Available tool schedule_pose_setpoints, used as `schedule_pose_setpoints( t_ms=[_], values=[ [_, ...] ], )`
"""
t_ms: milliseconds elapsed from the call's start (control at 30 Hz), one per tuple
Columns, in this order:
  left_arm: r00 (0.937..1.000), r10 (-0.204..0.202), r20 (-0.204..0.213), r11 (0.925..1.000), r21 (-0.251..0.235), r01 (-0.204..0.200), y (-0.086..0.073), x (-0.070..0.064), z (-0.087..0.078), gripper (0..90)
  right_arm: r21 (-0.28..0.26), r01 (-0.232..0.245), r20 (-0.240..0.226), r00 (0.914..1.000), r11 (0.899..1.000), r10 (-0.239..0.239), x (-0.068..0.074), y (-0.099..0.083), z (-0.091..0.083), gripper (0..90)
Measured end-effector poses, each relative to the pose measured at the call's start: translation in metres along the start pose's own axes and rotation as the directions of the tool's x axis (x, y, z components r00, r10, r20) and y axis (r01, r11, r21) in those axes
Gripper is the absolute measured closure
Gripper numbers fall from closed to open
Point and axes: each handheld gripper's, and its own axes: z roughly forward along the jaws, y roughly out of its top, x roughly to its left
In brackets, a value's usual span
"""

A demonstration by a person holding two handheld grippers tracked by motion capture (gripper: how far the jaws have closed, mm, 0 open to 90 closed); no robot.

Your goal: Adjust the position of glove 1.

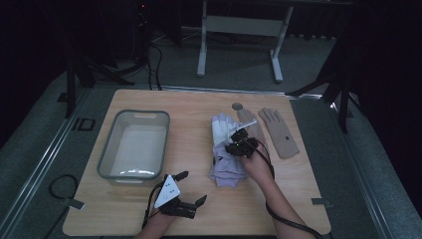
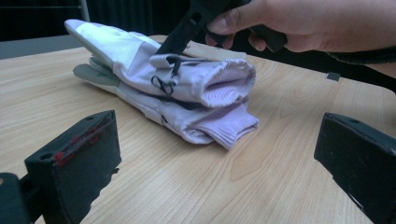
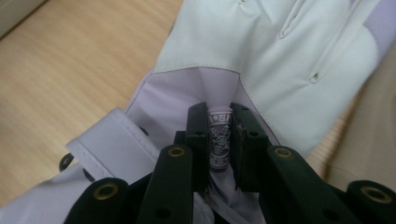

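Your right gripper (image 3: 219,140) pinches the small printed label (image 3: 219,137) on the top lilac-and-white glove (image 1: 224,130), the pair stacked at the worktop's (image 1: 199,209) centre. Your left gripper (image 1: 191,189) rests with jaws wide apart and empty, at seven o'clock from the gloves. A clear plastic bin (image 1: 133,144) sits at nine o'clock, and a beige glove pair (image 1: 278,133) lies at two o'clock.
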Motion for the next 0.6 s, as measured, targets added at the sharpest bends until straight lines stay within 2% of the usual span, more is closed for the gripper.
schedule_pose_setpoints(
  t_ms=[200, 333, 367, 500, 600],
  values=[
    [1.0000, -0.002, 0.000, 1.0000, -0.001, 0.002, 0.000, 0.000, 0.000, 0.4, 0.002, 0.026, -0.023, 0.9994, 1.000, -0.026, 0.008, -0.002, -0.002, 77.8],
    [1.0000, -0.005, -0.002, 1.0000, -0.002, 0.005, 0.000, 0.000, 0.000, 0.3, -0.029, 0.027, -0.030, 0.9992, 0.999, -0.028, 0.006, -0.002, -0.006, 67.9],
    [1.0000, -0.005, -0.002, 1.0000, -0.002, 0.005, 0.000, 0.000, 0.000, 0.4, -0.029, 0.027, -0.030, 0.9992, 0.999, -0.028, 0.006, -0.002, -0.006, 67.9],
    [0.9999, -0.006, -0.012, 1.0000, 0.001, 0.006, 0.000, 0.000, 0.000, 0.4, -0.081, 0.029, -0.051, 0.9981, 0.996, -0.033, 0.002, -0.004, -0.018, 49.3],
    [0.9997, -0.012, -0.022, 0.9998, 0.013, 0.012, 0.001, 0.000, 0.001, 0.4, -0.106, 0.033, -0.048, 0.9981, 0.994, -0.038, 0.001, -0.006, -0.024, 42.9]
  ],
)
